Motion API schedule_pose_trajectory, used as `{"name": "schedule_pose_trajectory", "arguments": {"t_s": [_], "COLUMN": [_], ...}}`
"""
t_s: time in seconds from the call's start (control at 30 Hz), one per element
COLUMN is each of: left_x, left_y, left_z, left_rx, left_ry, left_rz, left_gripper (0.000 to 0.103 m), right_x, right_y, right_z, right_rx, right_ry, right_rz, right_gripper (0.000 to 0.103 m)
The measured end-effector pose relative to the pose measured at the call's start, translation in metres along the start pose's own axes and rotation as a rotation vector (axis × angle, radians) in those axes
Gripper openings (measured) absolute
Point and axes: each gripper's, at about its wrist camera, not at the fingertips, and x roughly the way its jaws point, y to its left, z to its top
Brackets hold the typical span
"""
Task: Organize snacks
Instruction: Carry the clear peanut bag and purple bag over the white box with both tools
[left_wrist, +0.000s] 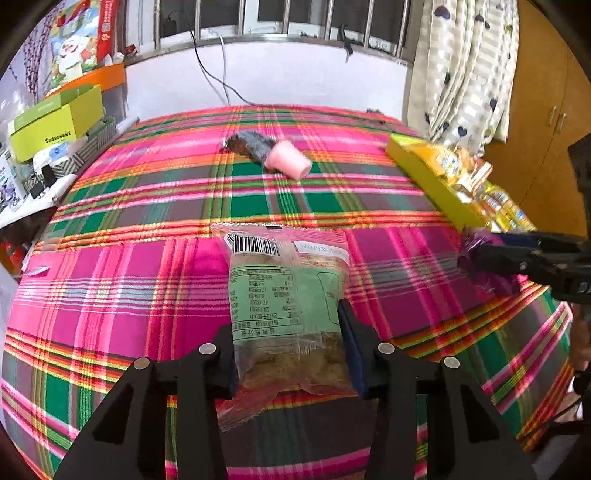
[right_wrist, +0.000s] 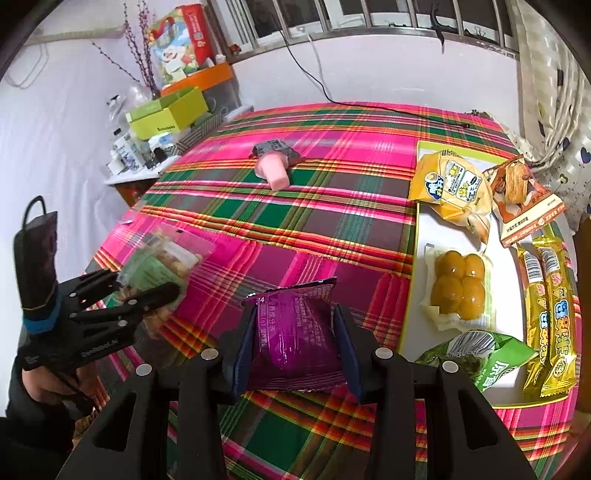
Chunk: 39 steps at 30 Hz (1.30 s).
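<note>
- Plaid cloth (left_wrist: 155, 280) in pink, green and orange covers the whole work surface.
- Only the right wrist view looks down into the yellow-rimmed tray (right_wrist: 412, 266) at 3 o'clock, showing yellow packets, a pack of round yellow pieces, two gold bars and a green bag inside; the left wrist view sees just the tray's side wall, at 2 o'clock.
- Only the left wrist view shows the printed label and barcode on the clear green-labelled snack bag (left_wrist: 288, 314).
- The left gripper (left_wrist: 288, 354) is partly closed, its pads pressing both sides of that bag, at 6 o'clock.
- The right gripper (right_wrist: 291, 347) is partly closed, clamping a purple snack packet (right_wrist: 295, 332), just above the cloth beside the tray.
- A pink cup (right_wrist: 275, 171) lies tipped at 12 o'clock, touching a dark wrapper.
</note>
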Motion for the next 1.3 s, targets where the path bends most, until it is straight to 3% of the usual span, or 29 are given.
{"name": "schedule_pose_trajectory", "arguments": {"t_s": [0.23,0.87,1.3], "left_x": [-0.023,-0.034,-0.034], "left_y": [-0.008,-0.046,-0.063], "left_z": [0.008,0.027,0.036], "left_rx": [-0.021,-0.021,-0.011], "left_ry": [-0.066,-0.109,-0.111], "left_rz": [-0.04,-0.078,-0.119], "left_gripper": [0.044,0.044,0.044], "right_x": [-0.007,-0.032,-0.064], "right_y": [0.005,-0.002,-0.043], "right_z": [0.0,0.0,-0.002], "right_rx": [-0.009,0.006,0.08], "right_ry": [-0.019,-0.078,-0.145], "right_rz": [0.003,-0.003,-0.063], "right_gripper": [0.039,0.039,0.039]}}
